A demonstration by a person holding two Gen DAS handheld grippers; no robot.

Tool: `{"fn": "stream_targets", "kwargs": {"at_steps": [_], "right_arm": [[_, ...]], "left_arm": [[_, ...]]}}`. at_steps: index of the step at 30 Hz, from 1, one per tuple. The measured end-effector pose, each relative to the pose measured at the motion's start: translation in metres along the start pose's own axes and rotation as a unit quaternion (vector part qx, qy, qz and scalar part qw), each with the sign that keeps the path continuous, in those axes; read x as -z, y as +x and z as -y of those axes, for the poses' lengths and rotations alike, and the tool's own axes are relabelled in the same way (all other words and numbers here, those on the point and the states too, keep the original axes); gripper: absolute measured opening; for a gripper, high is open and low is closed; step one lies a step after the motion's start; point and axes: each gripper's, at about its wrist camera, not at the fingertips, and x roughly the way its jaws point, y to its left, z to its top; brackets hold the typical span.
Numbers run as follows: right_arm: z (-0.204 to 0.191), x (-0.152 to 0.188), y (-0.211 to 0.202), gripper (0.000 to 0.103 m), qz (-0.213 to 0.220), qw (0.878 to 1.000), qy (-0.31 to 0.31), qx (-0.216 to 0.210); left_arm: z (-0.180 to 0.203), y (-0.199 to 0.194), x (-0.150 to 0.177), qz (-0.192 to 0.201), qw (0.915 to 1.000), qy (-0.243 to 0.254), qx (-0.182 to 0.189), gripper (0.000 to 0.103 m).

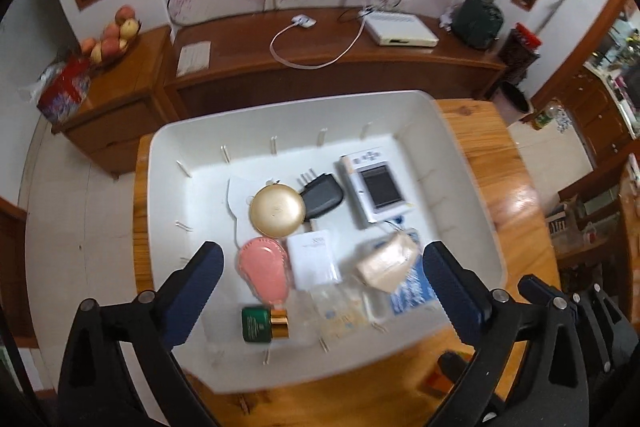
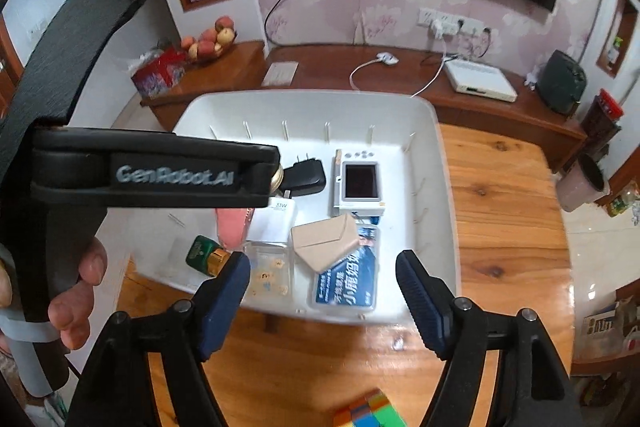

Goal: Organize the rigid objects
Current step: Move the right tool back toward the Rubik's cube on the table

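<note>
Both grippers are hovering over the white bin, left gripper jaws spread wide and right gripper jaws apart, nothing between them. The bin is sitting at the wooden table's far-left corner, leaving bare tabletop along the right edge. It's holding a gold compact, black charger, white device, pink case and tan box; a colour cube is lying at the near edge.

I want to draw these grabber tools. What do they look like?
Each gripper, left and right, is a black plastic frame with silver pivot bolts and two fingers with ribbed dark-blue pads. The left one's side carries raised lettering reading GenRobot.AI.
</note>
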Motion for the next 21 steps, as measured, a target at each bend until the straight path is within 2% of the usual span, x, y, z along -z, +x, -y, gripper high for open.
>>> {"fn": "stream_targets", "kwargs": {"at_steps": [12,18,21], "right_arm": [[0.010,0.038,-0.081,0.076,0.046,0.998,0.034,0.031],[0.019,0.064,-0.112,0.081,0.066,0.995,0.047,0.064],[0.023,0.080,-0.117,0.081,0.062,0.994,0.054,0.074]], "left_arm": [[0.024,-0.084,0.047,0.047,0.9970,0.052,0.034,0.100],[0.026,-0.107,0.077,0.067,0.9947,0.068,0.040,0.100],[0.028,-0.110,0.095,0.067,0.9940,0.075,0.043,0.100]]}}
